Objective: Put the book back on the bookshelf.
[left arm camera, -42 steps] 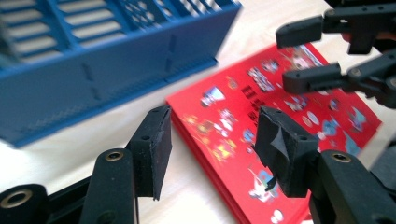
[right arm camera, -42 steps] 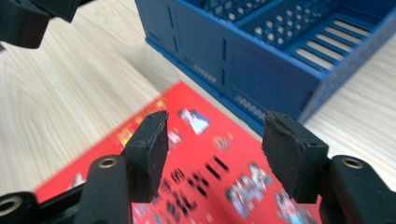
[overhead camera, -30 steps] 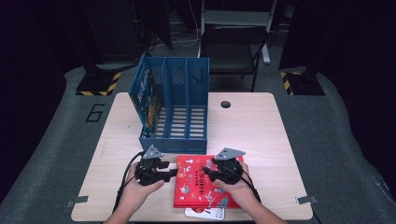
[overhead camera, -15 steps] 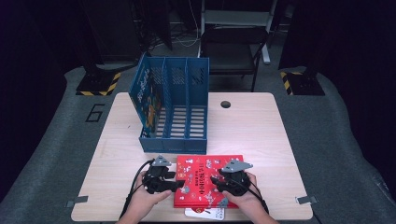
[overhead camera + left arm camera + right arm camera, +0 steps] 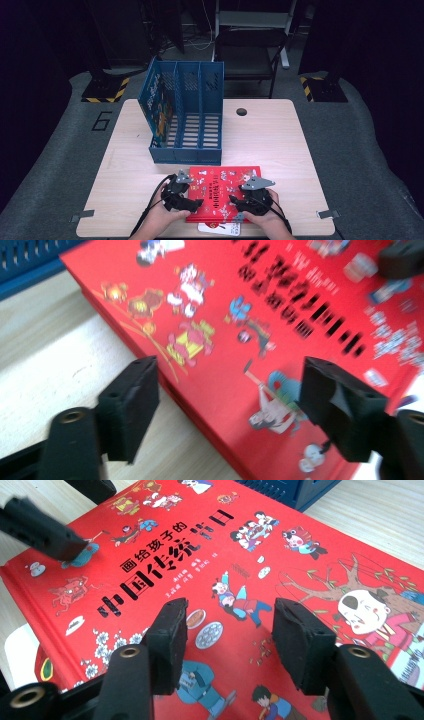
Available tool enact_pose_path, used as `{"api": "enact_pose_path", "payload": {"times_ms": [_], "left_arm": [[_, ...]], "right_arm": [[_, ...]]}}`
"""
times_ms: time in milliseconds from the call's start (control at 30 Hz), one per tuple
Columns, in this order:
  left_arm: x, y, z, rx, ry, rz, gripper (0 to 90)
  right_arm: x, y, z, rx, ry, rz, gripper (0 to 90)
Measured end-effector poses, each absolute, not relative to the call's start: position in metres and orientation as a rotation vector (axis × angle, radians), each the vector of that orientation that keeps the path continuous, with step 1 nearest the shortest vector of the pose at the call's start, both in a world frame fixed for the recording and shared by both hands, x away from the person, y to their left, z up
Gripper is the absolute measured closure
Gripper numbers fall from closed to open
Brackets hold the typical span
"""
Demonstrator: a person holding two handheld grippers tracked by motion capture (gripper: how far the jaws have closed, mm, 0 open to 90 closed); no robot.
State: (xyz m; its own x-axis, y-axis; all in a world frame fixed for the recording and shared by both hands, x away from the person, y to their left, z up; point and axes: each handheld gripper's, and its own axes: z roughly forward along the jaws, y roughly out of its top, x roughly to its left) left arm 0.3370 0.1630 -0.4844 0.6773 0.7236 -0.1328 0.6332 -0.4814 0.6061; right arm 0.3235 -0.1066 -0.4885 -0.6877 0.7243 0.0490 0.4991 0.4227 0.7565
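Observation:
A red picture book [image 5: 220,187] lies flat near the table's front edge, on top of a white book [image 5: 220,228]. My left gripper [image 5: 196,203] is at the red book's near left corner. In the left gripper view its jaws [image 5: 232,390] straddle the book's [image 5: 280,315] left edge, one over the table and one over the cover. They have just been opening and touch nothing. My right gripper [image 5: 235,202] hovers over the near right part of the cover [image 5: 280,560]. Its jaws [image 5: 232,625] have also just been opening, with only the cover below them.
A blue three-slot file rack [image 5: 187,120] stands just behind the book, with a colourful book [image 5: 157,107] in its left slot. The wooden table [image 5: 280,145] has a cable hole [image 5: 241,111]. A black chair [image 5: 247,50] stands beyond the table.
Both hands have drawn back toward the table's front edge and sunk a little. The left jaws stand much wider than before. The red book lies where it was.

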Motion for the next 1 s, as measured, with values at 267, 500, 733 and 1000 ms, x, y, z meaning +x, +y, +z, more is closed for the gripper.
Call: {"api": "enact_pose_path", "payload": {"times_ms": [267,500,733,1000], "left_arm": [[0.337,0.162,-0.484,2.264,1.021,0.180,16.2],[0.332,0.175,-0.480,2.197,1.032,0.188,34.9],[0.322,0.184,-0.473,2.106,1.035,0.158,45.2],[0.322,0.190,-0.472,2.074,1.019,0.114,46.6]], "right_arm": [[0.316,-0.117,-0.487,1.108,2.369,1.069,40.3],[0.311,-0.131,-0.485,1.151,2.363,1.054,35.0],[0.304,-0.139,-0.483,1.165,2.347,1.017,35.3],[0.303,-0.146,-0.481,1.166,2.314,1.010,42.4]]}}
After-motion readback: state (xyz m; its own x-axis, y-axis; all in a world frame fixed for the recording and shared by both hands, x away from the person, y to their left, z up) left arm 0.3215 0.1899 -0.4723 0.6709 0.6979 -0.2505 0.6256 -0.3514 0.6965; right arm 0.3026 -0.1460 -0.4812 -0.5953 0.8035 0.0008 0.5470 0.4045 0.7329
